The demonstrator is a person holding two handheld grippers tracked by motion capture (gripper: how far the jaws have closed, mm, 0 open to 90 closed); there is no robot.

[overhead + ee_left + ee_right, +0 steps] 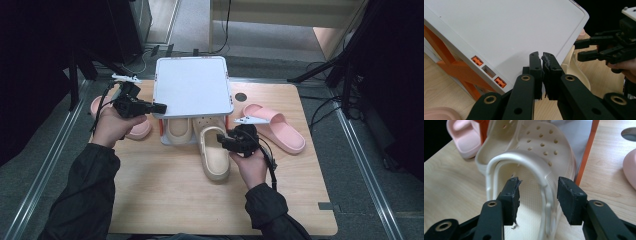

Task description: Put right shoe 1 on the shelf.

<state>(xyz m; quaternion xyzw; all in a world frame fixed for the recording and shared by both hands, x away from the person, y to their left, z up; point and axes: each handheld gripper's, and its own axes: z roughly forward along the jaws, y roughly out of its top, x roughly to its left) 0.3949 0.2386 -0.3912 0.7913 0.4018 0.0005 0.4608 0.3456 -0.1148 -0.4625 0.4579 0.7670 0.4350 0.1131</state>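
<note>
I'm working over a wooden bench [165,200] with a small white shoe rack [192,85] on orange legs standing at its far middle. A pink slide [275,126] lies to the right of the rack, and another pink slide [135,129] to its left, partly behind my left hand.

Two cream clogs sit at the rack's lower level. One cream clog [177,131] is tucked well under the shelf; the other clog [214,150] has only its toe under the shelf, and its heel sticks out toward me.

My left gripper [541,56] has its jaws closed together with nothing between them, resting at the rack's top edge. My right gripper [537,192] stands with its jaws apart, straddling the side wall and heel strap of the nearer clog without pressing on it.

I judge the clog light, moulded foam: springy, a little slick, not fragile. The thin side wall near the heel looks the best place to pinch, since the toe is too broad.
</note>
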